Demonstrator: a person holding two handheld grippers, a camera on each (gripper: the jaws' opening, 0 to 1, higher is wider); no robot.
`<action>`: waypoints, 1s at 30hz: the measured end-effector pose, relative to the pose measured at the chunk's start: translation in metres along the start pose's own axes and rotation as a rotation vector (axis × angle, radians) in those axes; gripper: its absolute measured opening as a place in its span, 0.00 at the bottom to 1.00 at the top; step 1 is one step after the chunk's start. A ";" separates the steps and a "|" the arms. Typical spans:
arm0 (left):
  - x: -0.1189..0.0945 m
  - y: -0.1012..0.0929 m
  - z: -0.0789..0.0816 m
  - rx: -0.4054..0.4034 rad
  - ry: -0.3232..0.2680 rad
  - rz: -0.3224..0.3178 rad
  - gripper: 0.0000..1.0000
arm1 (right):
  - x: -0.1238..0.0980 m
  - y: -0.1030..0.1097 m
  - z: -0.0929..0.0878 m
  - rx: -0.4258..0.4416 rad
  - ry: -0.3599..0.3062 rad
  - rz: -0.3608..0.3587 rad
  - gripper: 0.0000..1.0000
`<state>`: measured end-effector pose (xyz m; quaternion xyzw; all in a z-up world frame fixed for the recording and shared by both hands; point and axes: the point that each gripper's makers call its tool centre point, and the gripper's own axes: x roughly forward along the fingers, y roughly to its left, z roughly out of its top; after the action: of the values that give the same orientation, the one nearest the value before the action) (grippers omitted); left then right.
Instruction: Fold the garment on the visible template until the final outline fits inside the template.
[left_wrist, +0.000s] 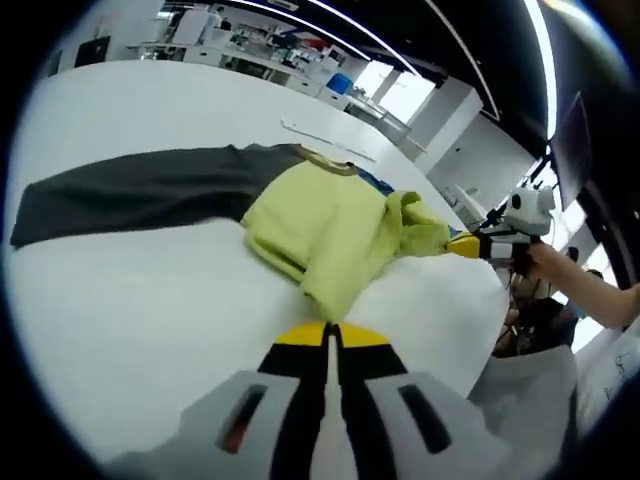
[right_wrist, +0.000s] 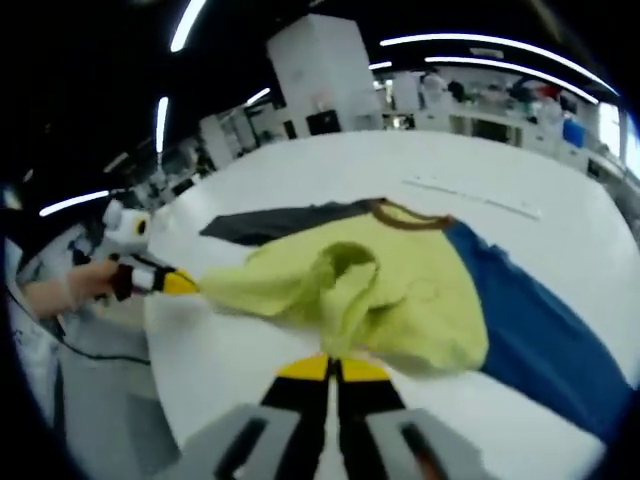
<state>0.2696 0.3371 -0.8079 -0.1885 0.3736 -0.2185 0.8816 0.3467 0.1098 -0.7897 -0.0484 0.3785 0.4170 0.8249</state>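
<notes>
The garment (left_wrist: 320, 220) lies on the white table (left_wrist: 130, 300). It has a yellow-green body, a dark grey sleeve (left_wrist: 130, 190), a blue sleeve (right_wrist: 540, 330) and a brown collar (right_wrist: 405, 215). My left gripper (left_wrist: 330, 335) is shut on the near edge of the yellow body, which is pulled toward the camera. It appears again at the left of the right gripper view as the left gripper (right_wrist: 175, 283), held by a hand and drawing a yellow corner sideways. My right gripper (right_wrist: 330, 368) is shut on bunched yellow fabric (right_wrist: 350, 290). In the left gripper view, the right gripper (left_wrist: 468, 245) holds a raised yellow fold.
A thin white strip (right_wrist: 470, 195) lies on the table beyond the collar. The table's edge (left_wrist: 490, 340) drops off near the right gripper. A person's arm (left_wrist: 590, 290) reaches in there. Desks and shelves (left_wrist: 260, 45) stand far behind.
</notes>
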 end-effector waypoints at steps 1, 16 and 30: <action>-0.001 0.001 0.000 0.004 0.002 0.001 0.00 | -0.004 -0.001 -0.003 -0.006 0.001 -0.007 0.00; -0.045 0.005 -0.016 0.053 0.058 0.011 0.00 | -0.068 -0.005 -0.044 -0.011 0.010 -0.083 0.00; -0.061 0.004 -0.064 0.107 0.245 0.035 0.00 | -0.092 0.027 -0.101 -0.045 0.128 -0.050 0.00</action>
<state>0.1847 0.3621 -0.8166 -0.1065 0.4697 -0.2441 0.8417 0.2344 0.0270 -0.7937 -0.1031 0.4197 0.4009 0.8078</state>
